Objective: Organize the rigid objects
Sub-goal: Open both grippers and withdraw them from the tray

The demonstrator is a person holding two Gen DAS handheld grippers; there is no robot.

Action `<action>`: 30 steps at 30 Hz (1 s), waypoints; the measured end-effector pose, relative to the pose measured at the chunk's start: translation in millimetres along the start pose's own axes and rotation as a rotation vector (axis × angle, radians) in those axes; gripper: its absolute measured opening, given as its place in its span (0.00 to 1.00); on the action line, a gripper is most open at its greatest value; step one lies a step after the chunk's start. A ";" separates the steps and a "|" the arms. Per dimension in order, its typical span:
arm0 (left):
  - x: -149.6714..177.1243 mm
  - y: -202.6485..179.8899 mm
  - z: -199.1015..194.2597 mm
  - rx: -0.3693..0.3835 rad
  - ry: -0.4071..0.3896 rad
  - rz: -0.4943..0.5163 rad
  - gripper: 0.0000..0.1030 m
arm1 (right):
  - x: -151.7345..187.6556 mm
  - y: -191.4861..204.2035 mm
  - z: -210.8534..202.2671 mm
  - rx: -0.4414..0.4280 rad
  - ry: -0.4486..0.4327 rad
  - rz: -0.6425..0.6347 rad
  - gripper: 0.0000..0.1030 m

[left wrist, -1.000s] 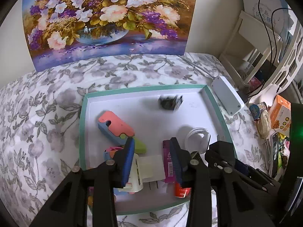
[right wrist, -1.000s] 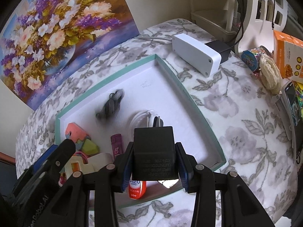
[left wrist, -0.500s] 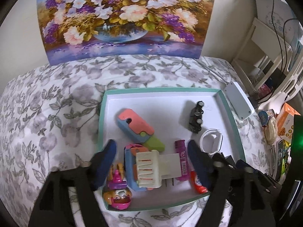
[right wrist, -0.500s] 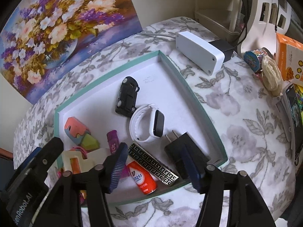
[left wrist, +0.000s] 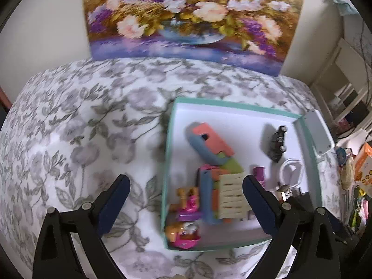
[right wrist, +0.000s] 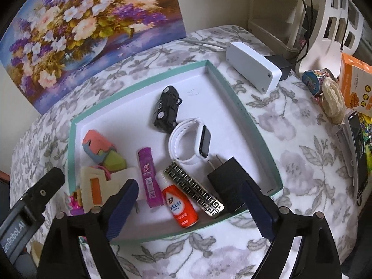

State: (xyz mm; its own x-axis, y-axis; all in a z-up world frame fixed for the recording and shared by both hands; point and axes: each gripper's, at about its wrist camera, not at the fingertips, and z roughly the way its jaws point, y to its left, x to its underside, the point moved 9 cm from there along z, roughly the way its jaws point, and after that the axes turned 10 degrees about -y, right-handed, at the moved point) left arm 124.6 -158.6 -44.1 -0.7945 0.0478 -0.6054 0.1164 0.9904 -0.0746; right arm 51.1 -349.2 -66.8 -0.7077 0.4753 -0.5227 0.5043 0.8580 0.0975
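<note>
I am letting go with both hands: the right gripper [right wrist: 189, 205], jaws opening and now empty, is leaving the black charger [right wrist: 229, 186] at the tray's [right wrist: 144, 82] near right corner; the left gripper [left wrist: 186, 203], also opening empty, is leaving the cream plug [left wrist: 232, 196] near the tray's front edge. Both drops look done.

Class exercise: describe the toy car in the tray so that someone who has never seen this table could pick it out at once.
Find the teal-rimmed tray on the flowered tablecloth, in front of the flower painting. The toy car lies towards the tray's far end, just beyond the white smartwatch. It is the only glossy black thing with small wheels.
</note>
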 end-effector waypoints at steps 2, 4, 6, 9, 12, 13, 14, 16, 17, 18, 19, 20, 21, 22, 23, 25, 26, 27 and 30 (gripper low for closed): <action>4.0 8.5 1.3 -0.015 0.006 -0.014 0.95 | 2.7 3.0 -1.6 0.004 -0.002 -0.014 0.96; 7.1 14.2 1.4 -0.018 0.009 -0.025 0.95 | 5.3 6.4 -3.8 -0.002 -0.005 -0.021 0.99; 11.6 20.1 2.0 -0.024 0.017 -0.029 0.95 | 7.6 9.1 -6.3 -0.002 -0.008 -0.029 1.00; 18.1 27.7 1.0 -0.037 0.028 -0.027 0.95 | 12.2 12.4 -10.4 -0.004 -0.005 -0.026 1.00; 23.5 36.2 -3.1 -0.047 0.034 -0.037 0.95 | 17.4 16.1 -14.8 -0.007 -0.003 -0.023 1.00; 24.6 38.7 -4.4 -0.049 0.035 -0.040 0.95 | 18.9 17.3 -16.2 -0.008 -0.003 -0.026 1.00; 26.2 42.1 -6.2 -0.051 0.036 -0.044 0.95 | 21.3 19.3 -17.9 -0.009 -0.003 -0.030 1.00; 28.9 48.1 -9.2 -0.051 0.041 -0.055 0.95 | 25.2 22.5 -20.6 -0.013 -0.001 -0.036 1.00; 29.8 50.4 -9.9 -0.051 0.043 -0.059 0.95 | 28.0 24.6 -22.3 -0.017 0.001 -0.042 1.00; 31.8 54.2 -11.2 -0.056 0.051 -0.067 0.95 | 31.4 26.9 -24.2 -0.018 0.003 -0.050 1.00; 33.7 57.0 -11.7 -0.062 0.058 -0.072 0.95 | 34.9 29.2 -26.3 -0.018 0.004 -0.062 1.00; 37.2 61.0 -12.3 -0.067 0.071 -0.082 0.95 | 37.8 31.3 -27.9 -0.018 0.005 -0.073 1.00; 39.4 63.0 -12.1 -0.066 0.078 -0.090 0.95 | 40.6 33.1 -29.4 -0.018 0.005 -0.082 1.00; 41.9 65.0 -12.3 -0.065 0.086 -0.097 0.95 | 43.3 34.9 -30.7 -0.019 0.006 -0.092 1.00; 45.9 68.1 -12.5 -0.070 0.098 -0.102 0.95 | 46.4 36.5 -32.2 -0.022 0.008 -0.100 1.00; 51.0 71.9 -13.5 -0.085 0.109 -0.098 0.95 | 52.2 38.7 -34.4 -0.024 0.013 -0.111 1.00; 53.9 74.1 -14.6 -0.095 0.114 -0.091 0.95 | 55.7 39.4 -35.9 -0.025 0.015 -0.114 1.00; 56.8 76.2 -16.4 -0.103 0.117 -0.083 0.95 | 57.7 39.7 -36.9 -0.026 0.017 -0.115 1.00; 60.8 81.4 -22.9 -0.129 0.115 -0.068 0.95 | 63.0 39.1 -40.2 -0.027 0.018 -0.117 1.00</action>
State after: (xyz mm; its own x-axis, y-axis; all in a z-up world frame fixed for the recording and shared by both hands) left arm 72.1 -72.0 -68.8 -0.8616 -0.0131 -0.5074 -0.0119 0.9999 -0.0057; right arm 6.4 -277.9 -61.9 -0.7702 0.3747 -0.5161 0.4044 0.9127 0.0591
